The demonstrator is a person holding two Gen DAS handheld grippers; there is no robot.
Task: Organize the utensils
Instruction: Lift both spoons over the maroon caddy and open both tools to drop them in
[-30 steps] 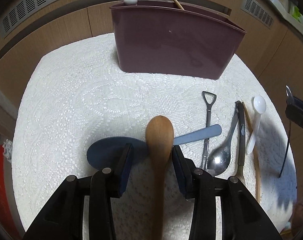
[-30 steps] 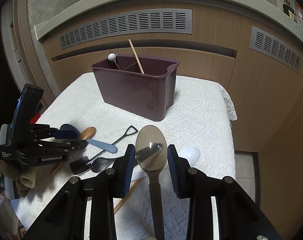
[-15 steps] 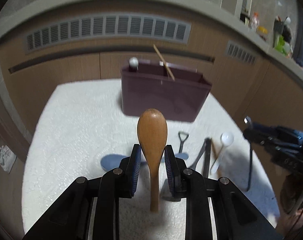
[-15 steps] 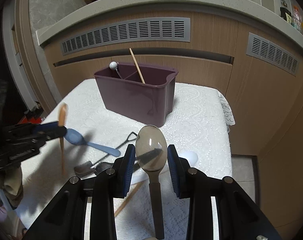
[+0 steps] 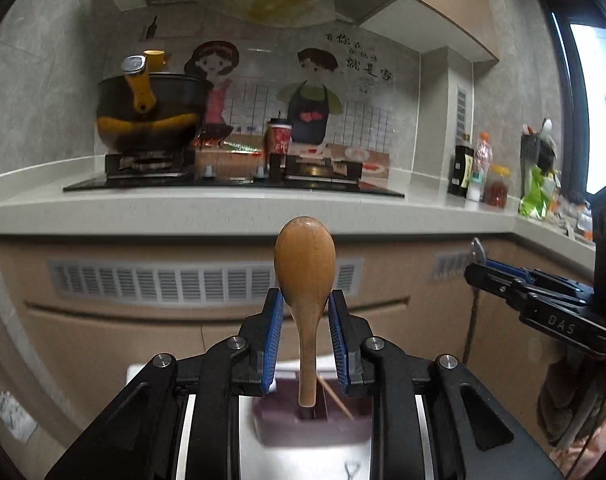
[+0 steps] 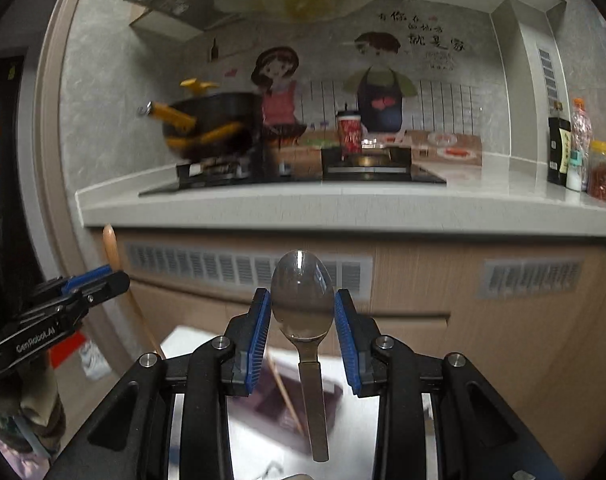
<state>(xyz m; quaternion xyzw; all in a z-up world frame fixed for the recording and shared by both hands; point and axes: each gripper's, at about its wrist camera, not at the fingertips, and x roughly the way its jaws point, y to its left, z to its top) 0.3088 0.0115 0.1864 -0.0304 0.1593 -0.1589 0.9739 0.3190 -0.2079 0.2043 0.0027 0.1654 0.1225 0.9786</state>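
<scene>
My left gripper [image 5: 305,304] is shut on a wooden spoon [image 5: 305,264], bowl up, its handle end hanging over the maroon utensil holder [image 5: 313,420] below. My right gripper [image 6: 302,312] is shut on a metal spoon [image 6: 301,292], bowl up, its handle hanging above the holder [image 6: 287,404]. A wooden chopstick [image 5: 335,394] leans inside the holder. Each gripper shows in the other's view: the right gripper at the right edge of the left wrist view [image 5: 543,300], the left gripper with the wooden spoon at the left of the right wrist view [image 6: 63,300].
A kitchen counter [image 5: 263,204] with a hob, a black and yellow pot [image 5: 149,112] and a red cup [image 5: 279,138] runs behind. Bottles [image 5: 477,176] stand at the right. Cabinet fronts with vents [image 5: 163,280] lie below. The white tablecloth [image 5: 247,440] shows under the holder.
Both grippers have lifted and tilted up, so the views now face the counter and wall. The wooden spoon has come off the table and now hangs over the holder.
</scene>
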